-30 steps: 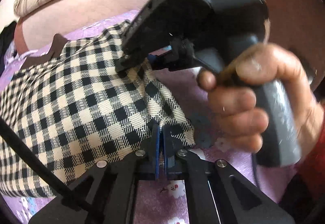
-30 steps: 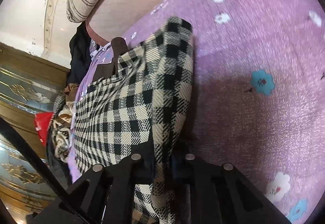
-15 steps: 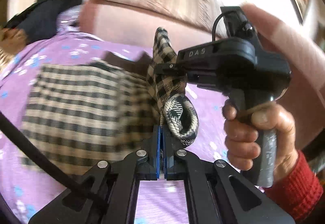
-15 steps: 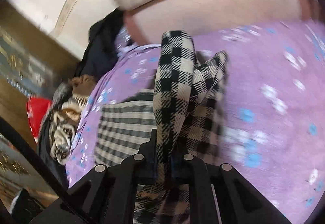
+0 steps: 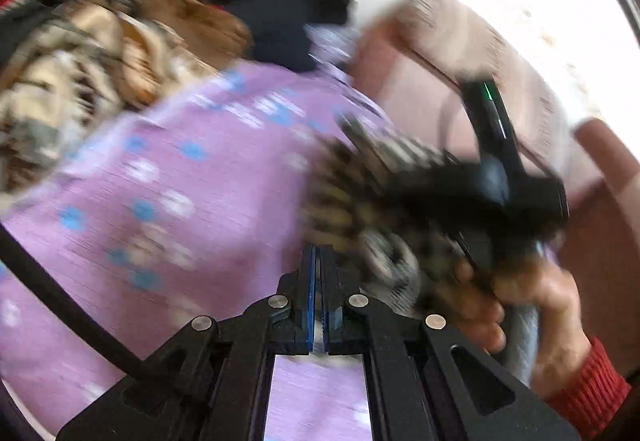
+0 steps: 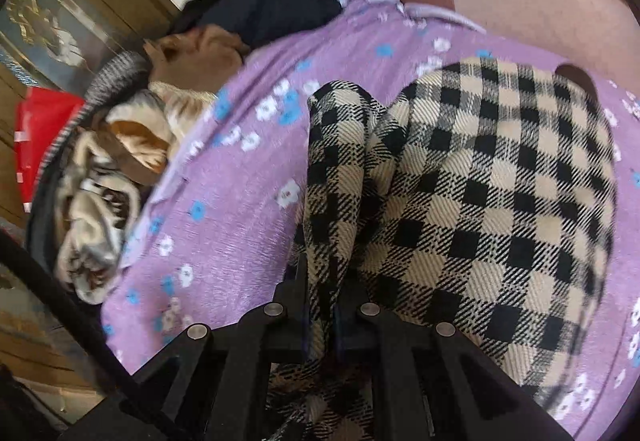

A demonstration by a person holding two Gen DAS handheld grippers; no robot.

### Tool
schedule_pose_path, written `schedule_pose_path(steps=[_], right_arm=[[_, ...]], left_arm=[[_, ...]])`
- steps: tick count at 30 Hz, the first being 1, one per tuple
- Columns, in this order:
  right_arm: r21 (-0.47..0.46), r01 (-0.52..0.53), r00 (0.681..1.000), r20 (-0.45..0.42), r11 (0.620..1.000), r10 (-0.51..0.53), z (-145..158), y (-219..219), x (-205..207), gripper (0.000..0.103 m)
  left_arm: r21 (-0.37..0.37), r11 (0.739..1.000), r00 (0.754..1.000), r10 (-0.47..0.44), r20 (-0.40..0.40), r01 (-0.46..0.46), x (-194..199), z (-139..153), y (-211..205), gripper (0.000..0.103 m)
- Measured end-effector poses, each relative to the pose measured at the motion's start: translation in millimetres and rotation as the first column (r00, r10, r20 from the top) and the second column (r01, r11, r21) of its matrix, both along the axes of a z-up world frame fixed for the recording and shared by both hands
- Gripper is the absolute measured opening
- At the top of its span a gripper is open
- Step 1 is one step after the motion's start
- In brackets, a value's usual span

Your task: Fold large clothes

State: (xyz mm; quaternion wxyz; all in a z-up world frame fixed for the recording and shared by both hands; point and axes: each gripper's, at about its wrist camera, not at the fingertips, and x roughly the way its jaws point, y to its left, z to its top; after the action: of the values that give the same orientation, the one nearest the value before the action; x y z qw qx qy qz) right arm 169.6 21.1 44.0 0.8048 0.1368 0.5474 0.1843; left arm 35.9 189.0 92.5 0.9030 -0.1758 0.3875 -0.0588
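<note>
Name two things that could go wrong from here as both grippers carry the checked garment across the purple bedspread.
1. The right gripper pinches only a narrow bunched ridge of the checked garment; it may slip out.
2. The left gripper has its jaws nearly together, but the blurred left wrist view hides how much cloth it holds. An uneven pull might skew the fold on the purple bedspread.

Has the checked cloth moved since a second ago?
Yes. In the right wrist view the checked cloth has folded away from the clothes pile, baring the purple sheet it covered, still pinched in the right gripper.
</note>
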Motion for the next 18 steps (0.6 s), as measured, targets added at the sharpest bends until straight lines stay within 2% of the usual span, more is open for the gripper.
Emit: schedule_pose_path(steps=[2, 6, 8, 10, 12, 14, 16, 18], right_arm=[[0.008, 0.014, 1.0, -0.022, 1.0, -0.014, -10, 0, 2, 0.009], [0.023, 0.005, 0.999, -0.036, 1.0, -0.004, -13, -6, 4, 0.013], [0.055, -0.008, 0.999, -0.045, 0.998, 0.01, -11, -8, 3, 0.024], [0.143, -0.035, 0.997, -0.069, 0.989, 0.046, -7, -7, 4, 0.033], [0.194, -0.06, 0.995, -0.063, 0.979, 0.074, 4, -7, 2, 0.034], [0.182, -0.078, 0.996, -0.014, 0.98, 0.082, 23, -10, -4, 0.036], [0.182, -0.065, 0.998, 0.014, 0.981, 0.064, 37, -26, -11, 0.039], [0.171, -0.023, 0.999, 0.027, 0.985, 0.018, 43, -48, -18, 0.042]], left_arm=[[-0.018, 0.997, 0.998, 0.07, 0.009, -0.07, 1, 4, 23, 0.002], [-0.148, 0.978, 0.989, 0.143, -0.033, -0.146, 15, -3, 60, 0.002], [-0.169, 0.97, 0.985, 0.166, -0.048, -0.172, 20, -7, 66, 0.003], [-0.162, 0.973, 0.986, 0.157, -0.052, -0.163, 20, -5, 62, 0.006], [-0.156, 0.978, 0.99, 0.129, -0.052, -0.136, 19, -3, 50, 0.022], [-0.15, 0.982, 0.994, 0.104, -0.045, -0.11, 20, -3, 40, 0.057], [-0.145, 0.986, 0.996, 0.083, -0.037, -0.088, 22, -4, 28, 0.065], [-0.12, 0.991, 0.997, 0.054, -0.051, -0.06, 28, -10, 16, 0.065]])
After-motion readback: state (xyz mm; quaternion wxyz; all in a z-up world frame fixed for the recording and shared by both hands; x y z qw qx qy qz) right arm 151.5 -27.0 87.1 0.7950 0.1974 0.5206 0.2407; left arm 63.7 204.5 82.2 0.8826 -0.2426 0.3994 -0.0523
